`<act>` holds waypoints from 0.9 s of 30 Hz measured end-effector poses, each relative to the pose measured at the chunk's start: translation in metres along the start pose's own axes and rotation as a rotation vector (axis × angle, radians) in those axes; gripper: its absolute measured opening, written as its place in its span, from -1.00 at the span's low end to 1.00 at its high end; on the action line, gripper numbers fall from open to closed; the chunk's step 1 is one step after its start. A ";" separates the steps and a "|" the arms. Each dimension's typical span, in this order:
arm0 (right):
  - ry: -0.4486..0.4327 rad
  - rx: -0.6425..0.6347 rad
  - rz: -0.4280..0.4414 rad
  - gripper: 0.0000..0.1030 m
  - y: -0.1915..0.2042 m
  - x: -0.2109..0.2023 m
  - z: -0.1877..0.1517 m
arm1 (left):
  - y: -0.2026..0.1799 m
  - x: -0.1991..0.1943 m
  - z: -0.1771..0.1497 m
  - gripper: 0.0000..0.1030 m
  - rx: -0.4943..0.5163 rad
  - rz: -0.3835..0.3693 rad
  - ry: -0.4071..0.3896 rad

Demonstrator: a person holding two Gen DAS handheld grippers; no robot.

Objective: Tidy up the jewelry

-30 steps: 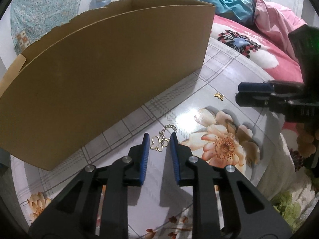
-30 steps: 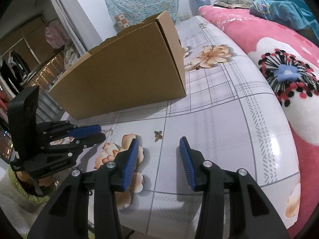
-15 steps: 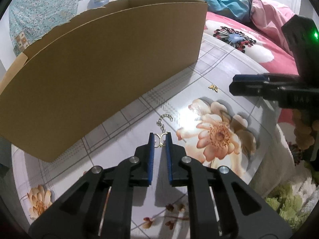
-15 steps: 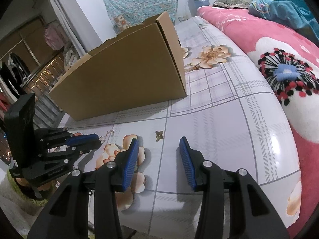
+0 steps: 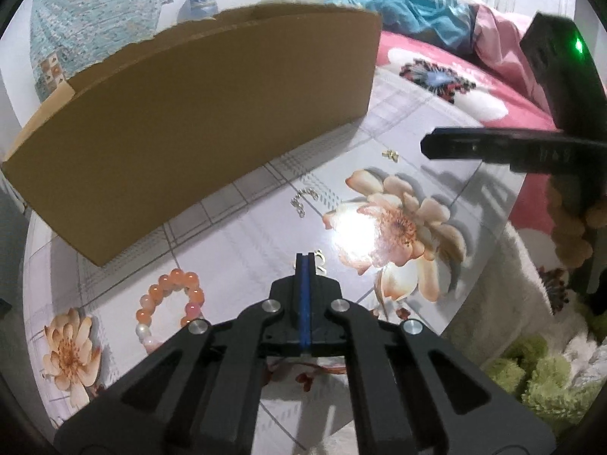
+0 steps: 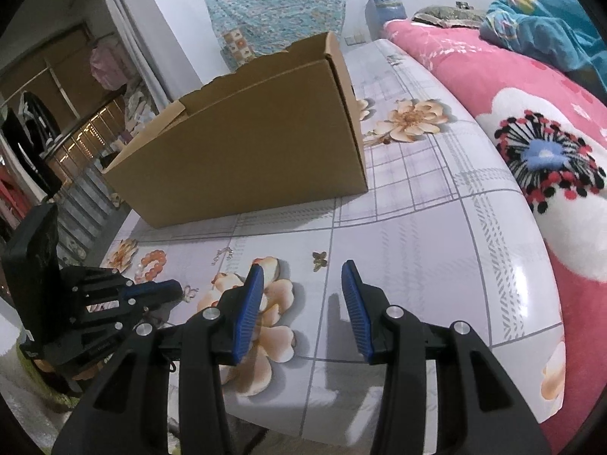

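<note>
Here my left hand-held gripper [image 5: 305,257] is clenched, blue pads pressed together on a small gold butterfly charm [image 5: 320,259] that peeks out at the right of the tips, above the flowered tabletop [image 5: 235,250]. A short silver chain [image 5: 302,201] lies farther ahead on the cloth, near the cardboard box [image 5: 197,113]. An orange bead bracelet [image 5: 169,303] sits to the left of my fingers. My right hand-held gripper [image 6: 301,295] hangs released, jaws wide apart, with a second small gold butterfly [image 6: 319,259] lying on the tabletop just ahead of them.
</note>
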State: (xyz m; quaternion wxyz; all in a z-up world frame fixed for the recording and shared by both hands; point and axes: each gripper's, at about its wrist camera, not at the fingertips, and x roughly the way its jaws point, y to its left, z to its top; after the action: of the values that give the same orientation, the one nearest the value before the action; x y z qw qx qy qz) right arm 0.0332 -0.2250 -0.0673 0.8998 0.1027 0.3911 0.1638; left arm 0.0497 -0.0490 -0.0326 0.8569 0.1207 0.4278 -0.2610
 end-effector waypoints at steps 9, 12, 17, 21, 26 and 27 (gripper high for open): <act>0.018 -0.018 0.003 -0.18 0.009 0.001 0.000 | 0.009 -0.011 -0.009 -0.99 -0.025 -0.040 -0.018; 0.025 -0.030 0.008 -0.18 0.015 0.002 0.000 | 0.003 -0.011 -0.009 -0.53 0.005 -0.043 -0.023; 0.031 -0.044 0.020 -0.18 0.019 0.005 0.000 | -0.003 -0.001 -0.005 -0.45 0.065 -0.045 -0.003; 0.036 -0.045 0.031 -0.18 0.018 0.006 0.000 | -0.002 0.006 -0.001 -0.45 0.140 -0.063 0.042; 0.036 -0.034 0.046 -0.18 0.014 0.009 -0.001 | 0.003 0.012 0.010 -0.47 0.231 -0.130 0.097; 0.037 -0.031 0.048 -0.18 0.014 0.010 -0.001 | 0.003 0.013 0.011 -0.49 0.242 -0.138 0.101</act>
State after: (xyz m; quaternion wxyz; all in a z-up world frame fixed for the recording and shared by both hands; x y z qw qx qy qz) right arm 0.0354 -0.2089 -0.0703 0.8898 0.0950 0.4023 0.1933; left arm 0.0649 -0.0554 -0.0362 0.7935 0.2063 0.4432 -0.3625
